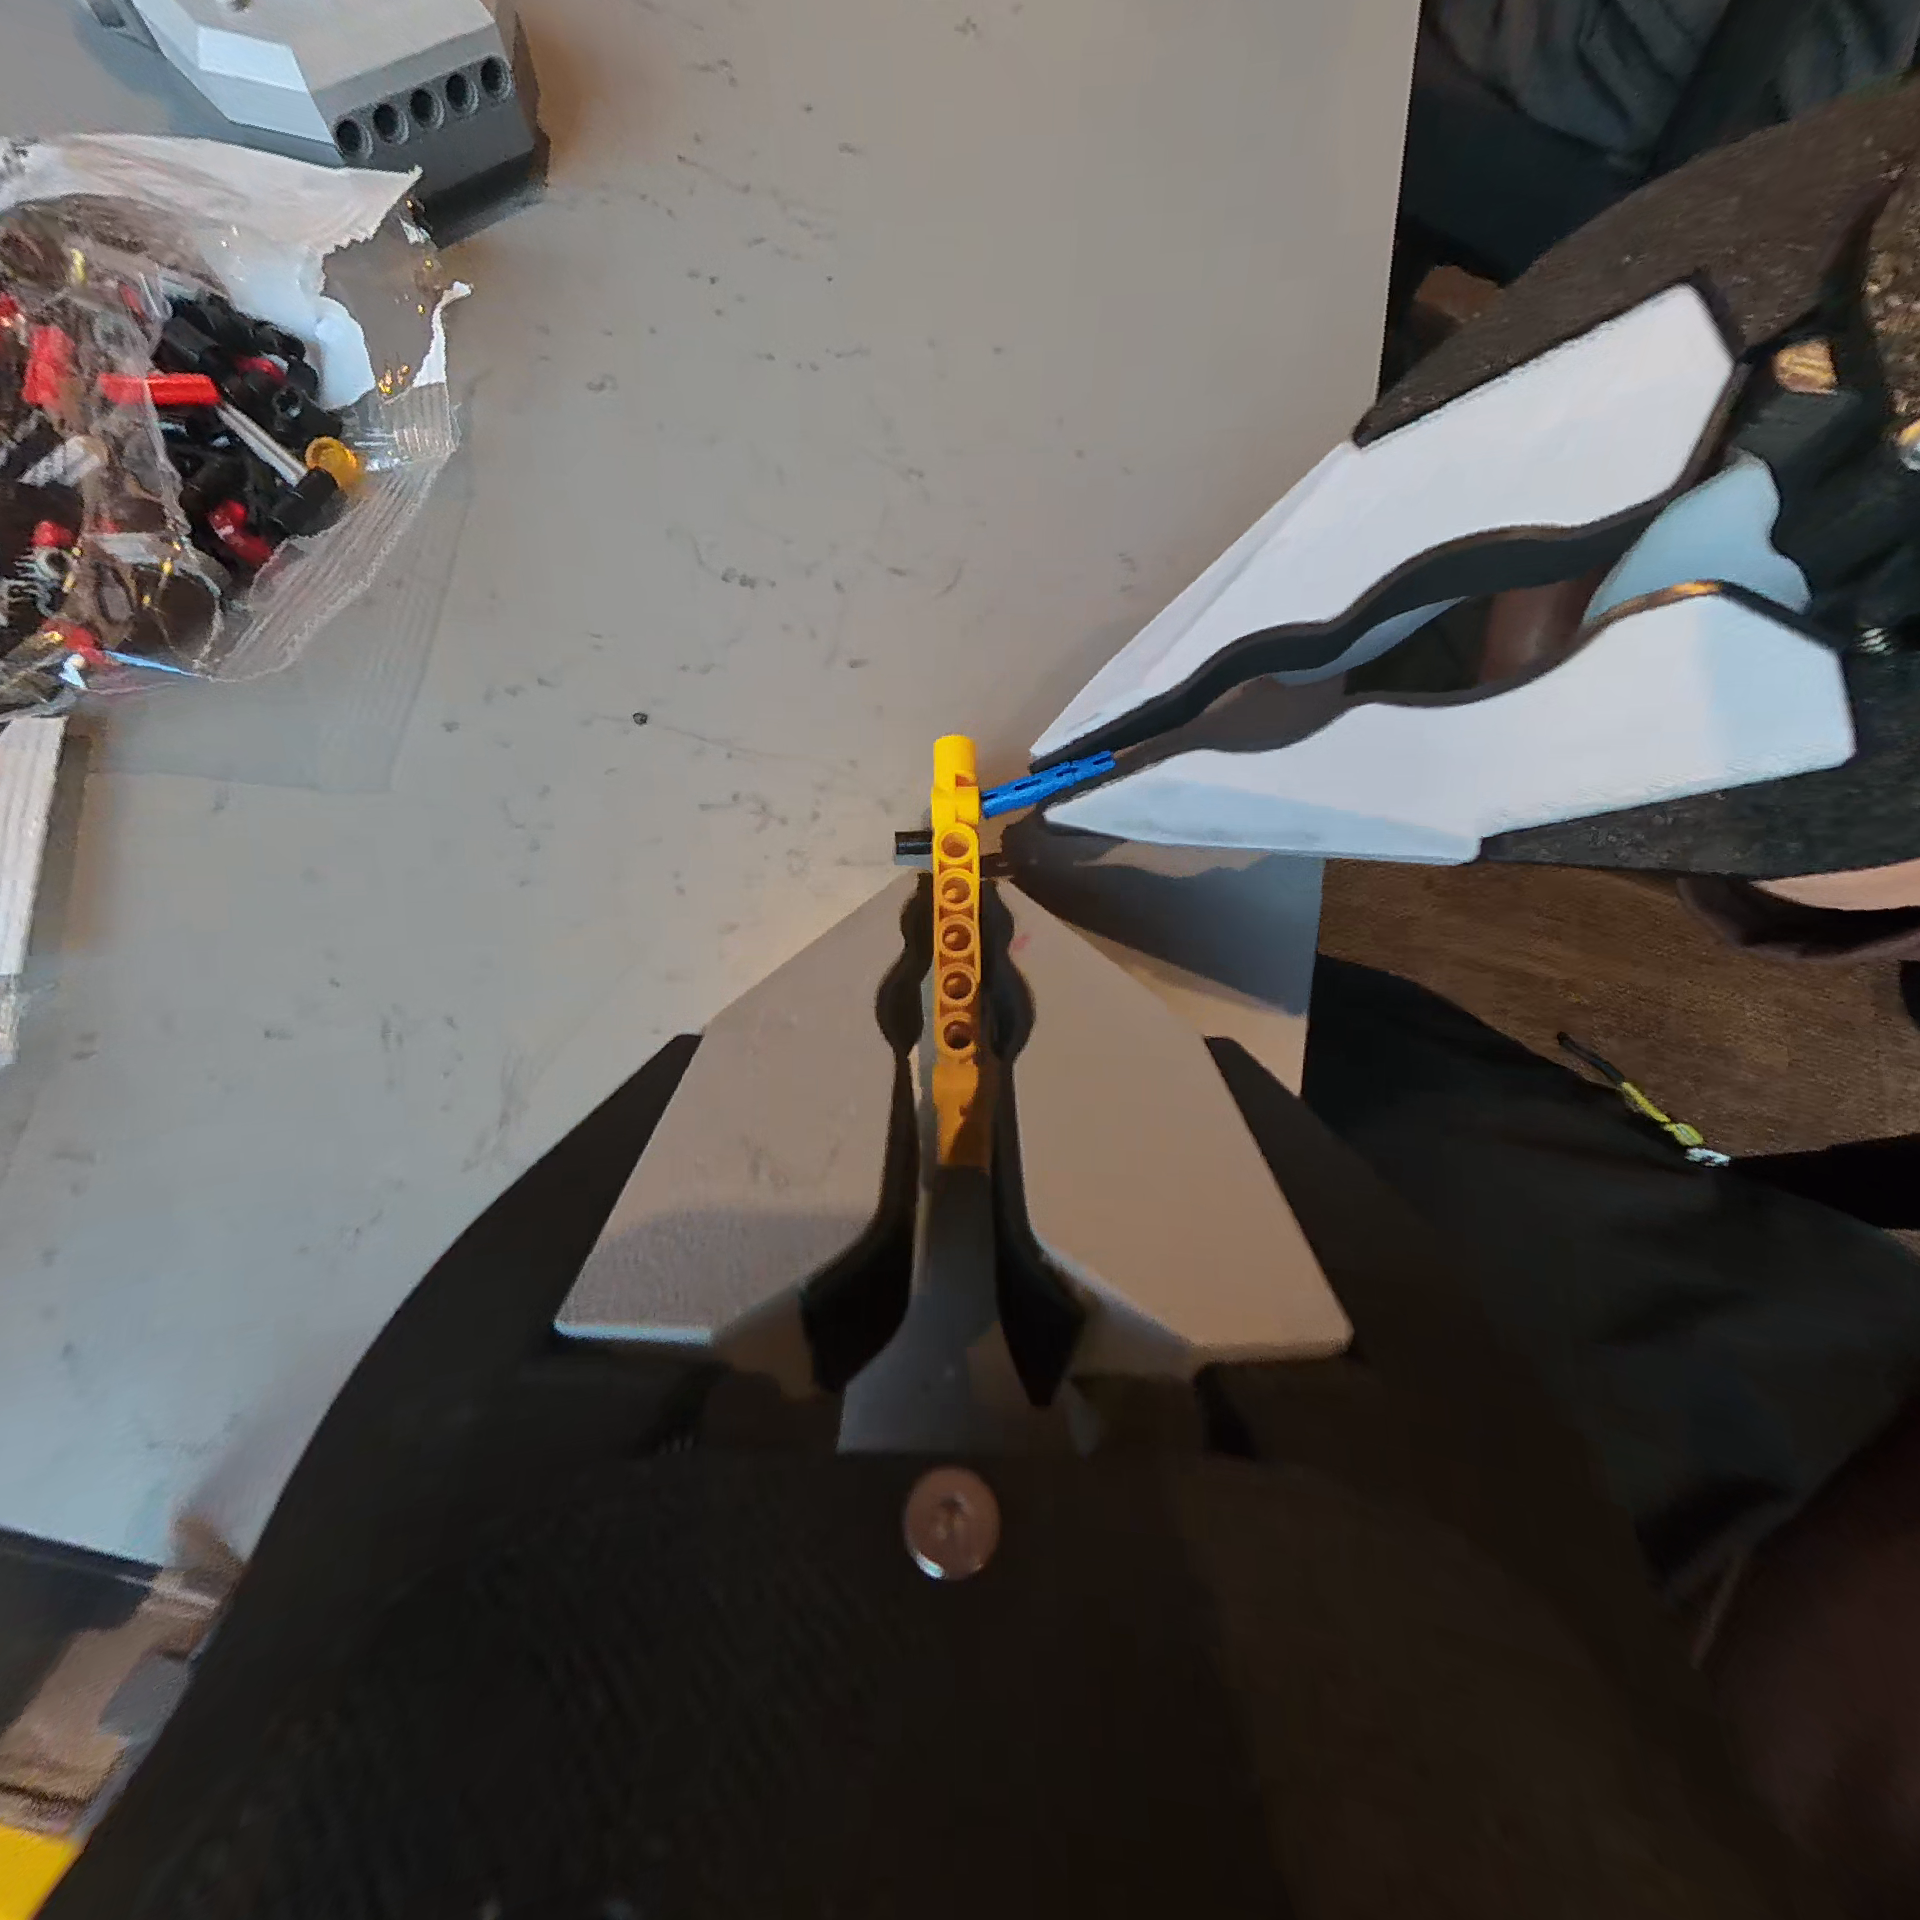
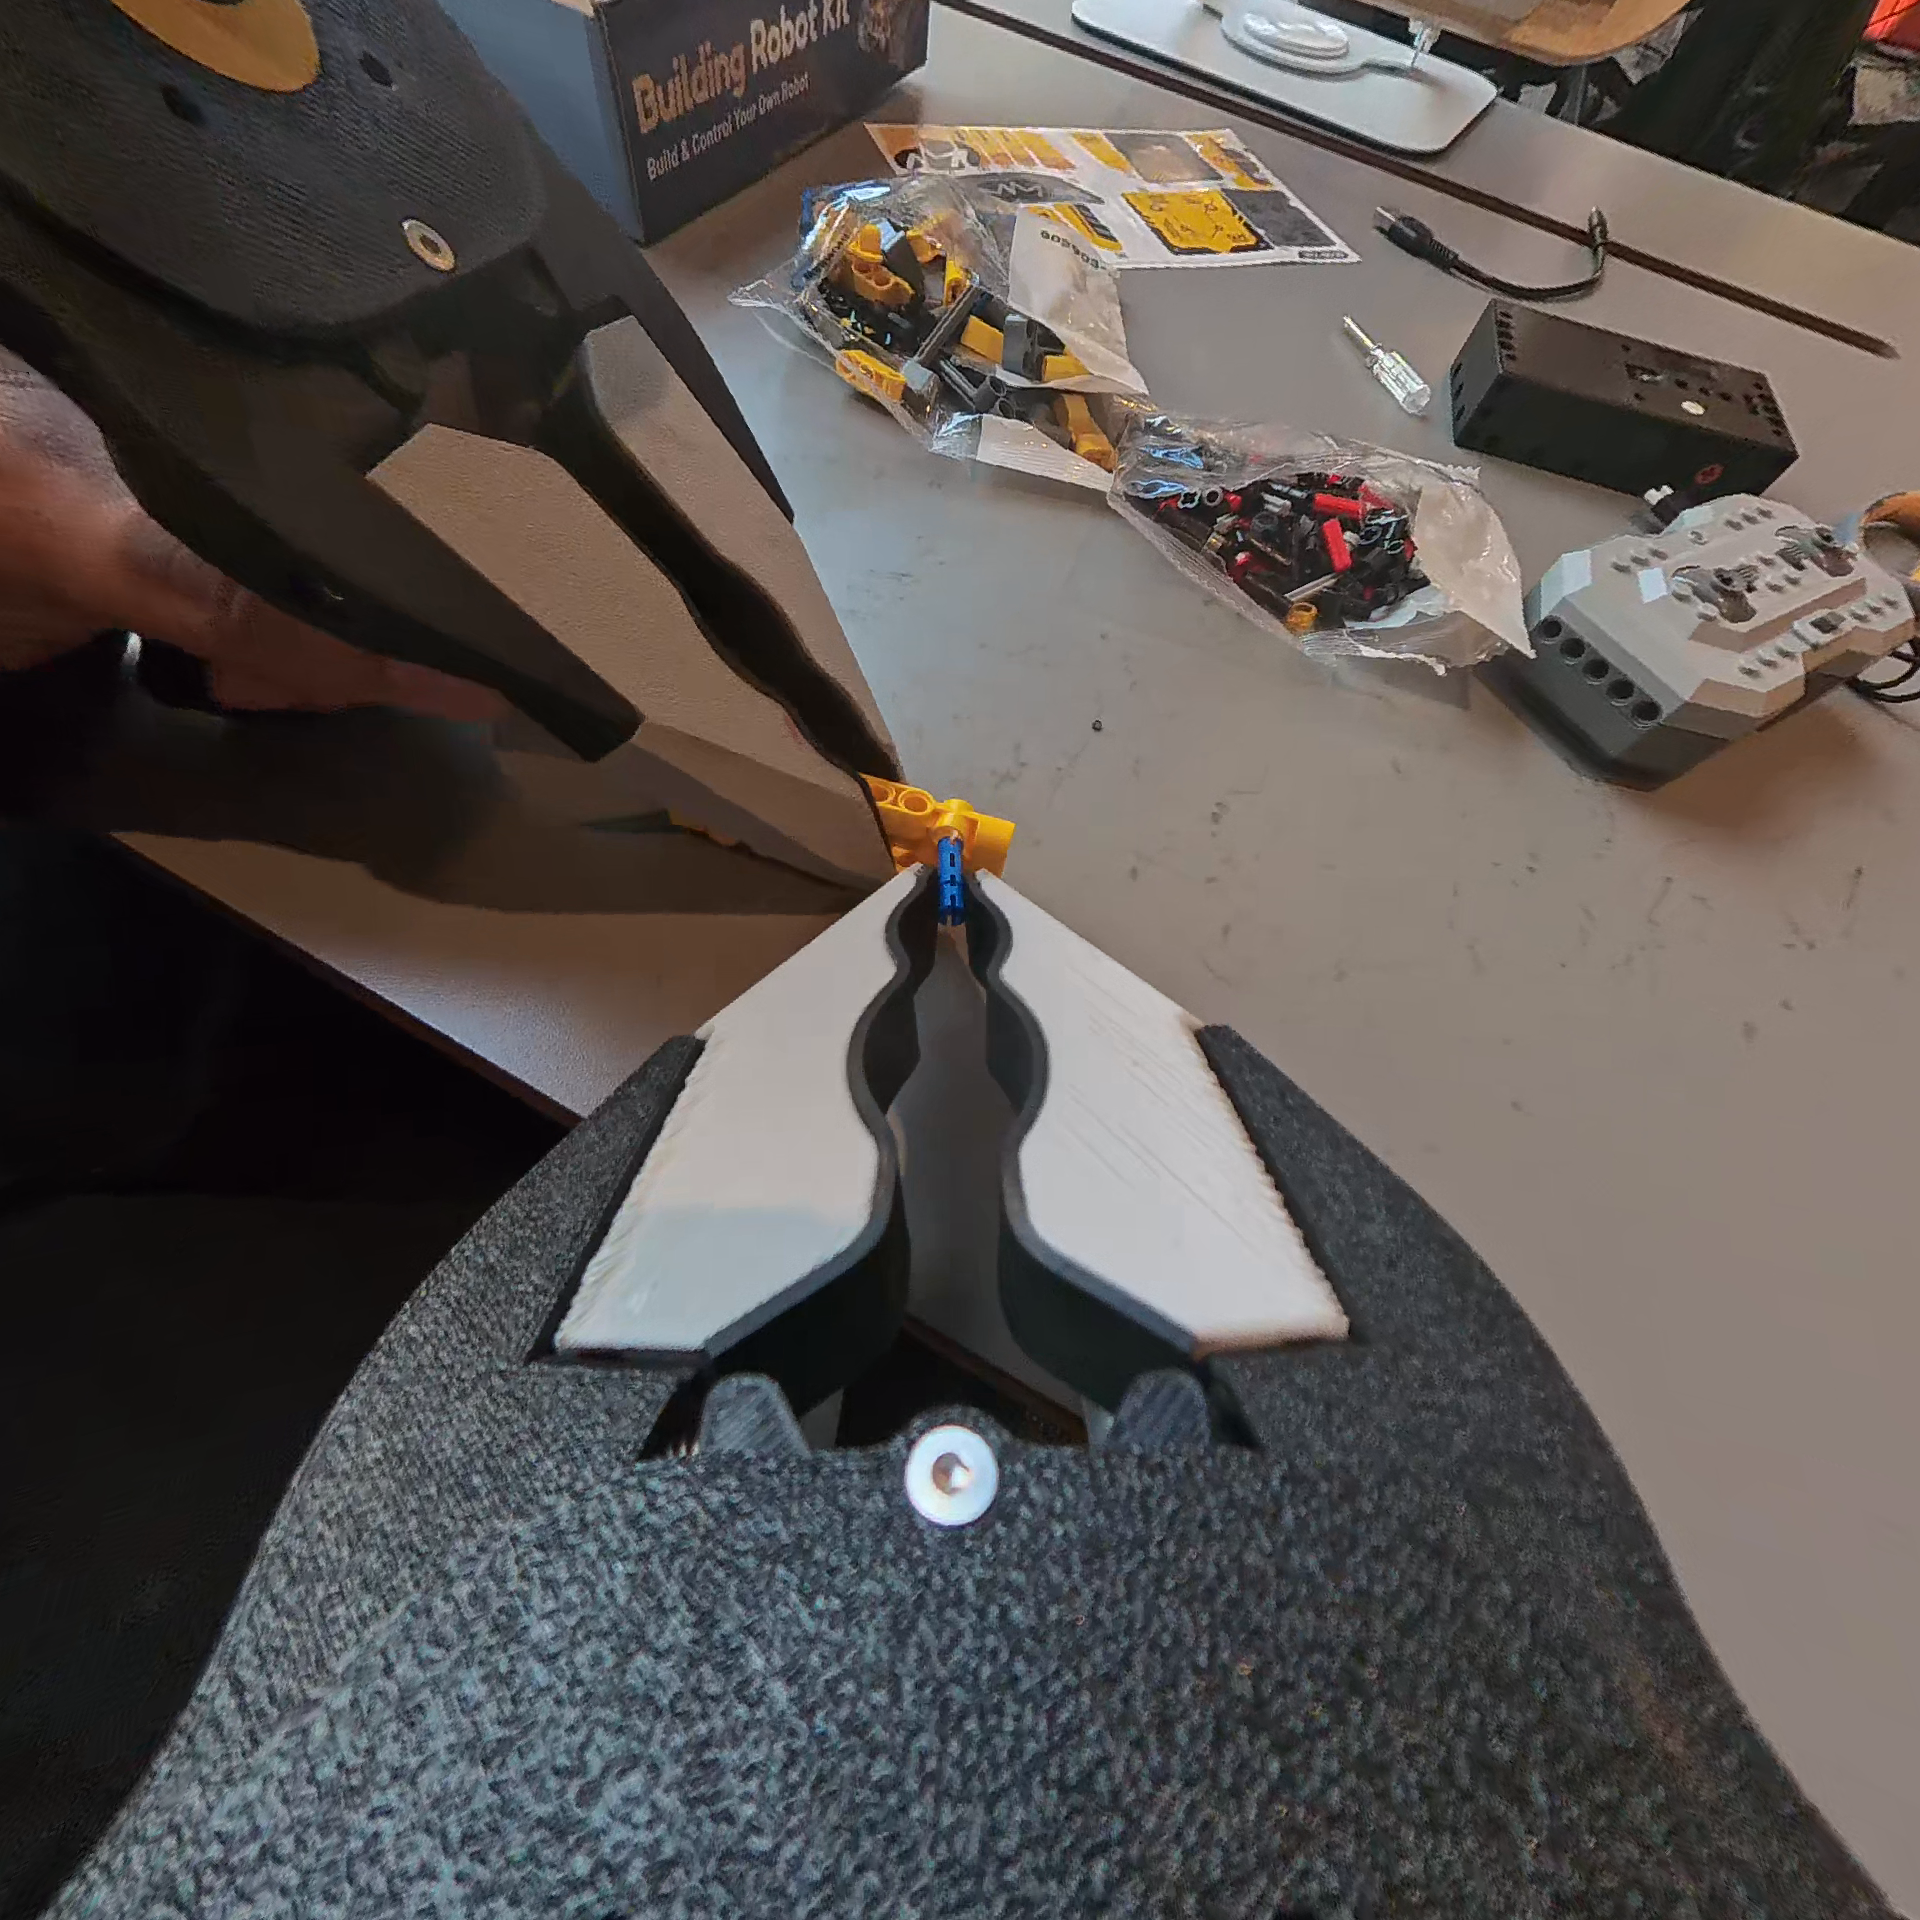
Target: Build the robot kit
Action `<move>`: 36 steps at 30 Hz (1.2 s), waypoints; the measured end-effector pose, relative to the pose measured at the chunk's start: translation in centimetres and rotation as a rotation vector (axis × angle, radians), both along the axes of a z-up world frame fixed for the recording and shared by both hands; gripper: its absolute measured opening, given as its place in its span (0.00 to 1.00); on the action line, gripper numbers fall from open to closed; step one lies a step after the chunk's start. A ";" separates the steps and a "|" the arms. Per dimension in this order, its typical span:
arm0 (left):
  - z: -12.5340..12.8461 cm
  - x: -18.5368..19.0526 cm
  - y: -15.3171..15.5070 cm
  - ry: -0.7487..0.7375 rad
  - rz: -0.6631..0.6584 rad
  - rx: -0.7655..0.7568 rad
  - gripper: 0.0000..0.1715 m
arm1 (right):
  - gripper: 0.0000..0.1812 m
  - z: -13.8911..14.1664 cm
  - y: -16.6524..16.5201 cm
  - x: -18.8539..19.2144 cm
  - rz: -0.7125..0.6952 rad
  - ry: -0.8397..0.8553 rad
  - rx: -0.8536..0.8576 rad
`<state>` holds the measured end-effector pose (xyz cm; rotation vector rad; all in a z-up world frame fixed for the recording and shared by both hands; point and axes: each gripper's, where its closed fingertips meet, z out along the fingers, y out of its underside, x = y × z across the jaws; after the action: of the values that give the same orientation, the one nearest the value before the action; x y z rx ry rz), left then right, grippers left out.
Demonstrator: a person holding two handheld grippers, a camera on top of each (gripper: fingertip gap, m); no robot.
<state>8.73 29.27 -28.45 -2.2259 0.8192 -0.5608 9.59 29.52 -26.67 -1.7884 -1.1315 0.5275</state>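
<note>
Grey scuffed tabletop (image 2: 1351,935) | my left gripper (image 1: 956,883) clamps yellow holed plastic beam (image 1: 956,935) lengthwise | my right gripper (image 2: 948,883) pinches blue plastic pin (image 2: 948,878), its axis square to beam, tip at end hole.

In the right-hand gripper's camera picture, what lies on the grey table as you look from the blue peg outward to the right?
Blue plastic peg in the right gripper → yellow holed beam → clear bag of black and red parts → grey studded block with side holes.
</note>
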 end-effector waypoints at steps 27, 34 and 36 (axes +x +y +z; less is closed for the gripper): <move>0.2 0.5 0.6 -0.086 0.112 -0.055 0.02 | 0.02 1.0 0.2 0.2 -0.010 0.023 0.067; -0.3 0.5 0.0 0.023 0.039 -0.003 0.05 | 0.02 2.5 0.4 0.4 0.018 0.290 -0.197; -0.3 0.5 -0.1 0.034 0.034 0.010 0.07 | 0.02 2.6 0.7 0.9 0.015 0.385 -0.318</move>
<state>9.28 29.16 -28.77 -2.2419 0.7982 -0.5027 10.51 30.17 -24.08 -1.8379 -0.8258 1.0587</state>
